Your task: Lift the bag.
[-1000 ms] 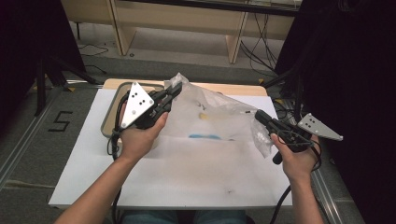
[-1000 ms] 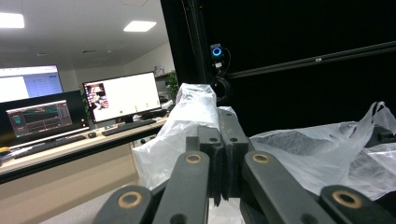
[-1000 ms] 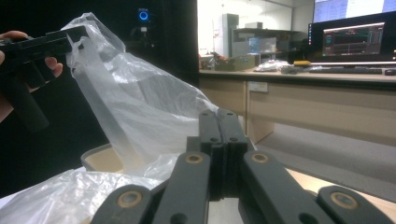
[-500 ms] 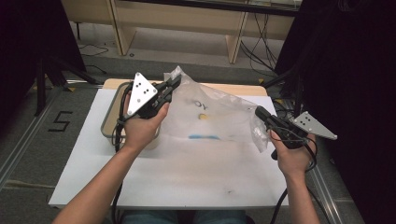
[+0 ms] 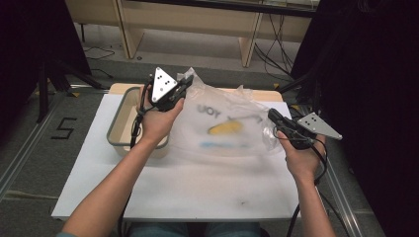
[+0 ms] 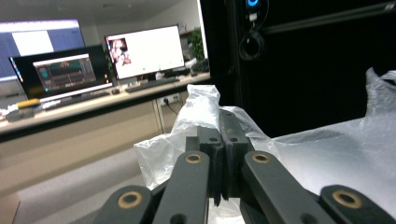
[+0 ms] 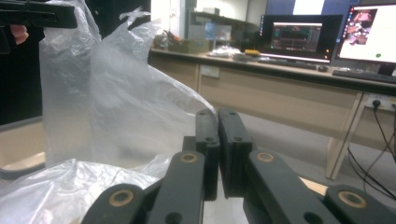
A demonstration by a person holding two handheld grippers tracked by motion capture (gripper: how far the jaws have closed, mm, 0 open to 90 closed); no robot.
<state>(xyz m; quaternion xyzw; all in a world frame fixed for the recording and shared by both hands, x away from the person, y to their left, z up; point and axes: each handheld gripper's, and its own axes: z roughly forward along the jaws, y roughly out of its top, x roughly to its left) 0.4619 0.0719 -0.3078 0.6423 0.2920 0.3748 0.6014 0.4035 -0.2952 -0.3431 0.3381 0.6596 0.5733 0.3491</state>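
The left gripper (image 5: 184, 85), black two-jawed tongs under a grey three-cornered plate, had its jaws pressed together on a crumpled upper corner of the clear, crinkly plastic bag (image 5: 232, 126); in the left gripper view the thin film (image 6: 198, 109) bunched up on both sides of the flat, ribless black pads. The right gripper (image 5: 273, 117) likewise had its jaws nipped together on the bag's opposite edge, film puckering to the left of the pads (image 7: 217, 140) in its own view. Between the two tongs the bag hung stretched, its long axis running from one gripper to the other, sagging onto the smooth white tabletop (image 5: 197, 192). Through the hazy film showed a small yellow elongated item (image 5: 225, 128), lying roughly along that same axis. Just below the left gripper sat a beige, round-cornered rectangular plastic tub with a grey rim (image 5: 118, 123).
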